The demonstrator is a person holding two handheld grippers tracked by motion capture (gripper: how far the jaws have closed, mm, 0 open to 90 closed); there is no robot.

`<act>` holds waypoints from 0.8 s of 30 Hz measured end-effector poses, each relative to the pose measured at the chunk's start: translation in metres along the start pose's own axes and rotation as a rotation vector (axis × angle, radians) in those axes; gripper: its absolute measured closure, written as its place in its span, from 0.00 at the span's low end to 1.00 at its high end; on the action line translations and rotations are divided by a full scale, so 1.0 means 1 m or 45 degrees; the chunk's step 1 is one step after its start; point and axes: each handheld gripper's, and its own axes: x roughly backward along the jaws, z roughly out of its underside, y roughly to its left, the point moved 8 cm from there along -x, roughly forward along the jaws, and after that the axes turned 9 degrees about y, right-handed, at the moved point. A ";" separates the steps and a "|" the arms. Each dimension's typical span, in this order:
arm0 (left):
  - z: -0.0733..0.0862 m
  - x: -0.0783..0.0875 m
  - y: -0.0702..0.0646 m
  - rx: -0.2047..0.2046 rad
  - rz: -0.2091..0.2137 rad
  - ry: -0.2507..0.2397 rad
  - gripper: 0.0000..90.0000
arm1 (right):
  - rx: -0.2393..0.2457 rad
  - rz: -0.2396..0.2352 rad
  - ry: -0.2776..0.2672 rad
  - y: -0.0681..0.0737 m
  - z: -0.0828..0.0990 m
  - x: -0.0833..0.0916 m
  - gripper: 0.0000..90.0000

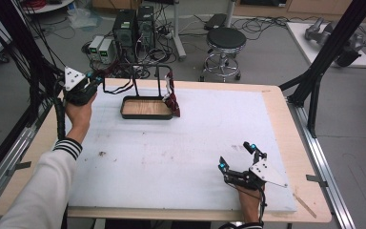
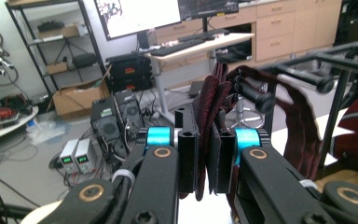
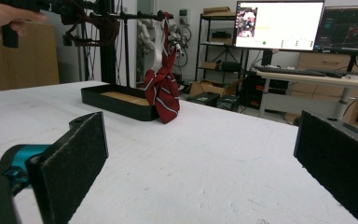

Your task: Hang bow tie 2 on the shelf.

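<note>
Necktie [image 2: 208, 105] is mostly draped over the rack [image 1: 145, 71] at the far side of the surface [image 1: 181, 152], left gripper [image 1: 96, 78] fingers clamped on one end; right gripper [image 1: 237, 156] fingers sit apart. Letting go looks left.

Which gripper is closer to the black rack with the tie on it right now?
Left. The left gripper is up at the rack, jaws shut on the dark red tie draped there. The right gripper rests open at the table's near edge, well away.
</note>
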 end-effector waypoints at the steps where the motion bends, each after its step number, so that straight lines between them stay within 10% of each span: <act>1: 0.002 0.000 0.000 0.000 -0.001 0.010 0.93 | 0.000 0.000 0.000 0.000 0.000 0.000 0.02; 24: 0.022 -0.004 -0.004 -0.006 0.050 0.103 0.88 | -0.002 0.001 -0.001 0.000 0.000 0.000 0.02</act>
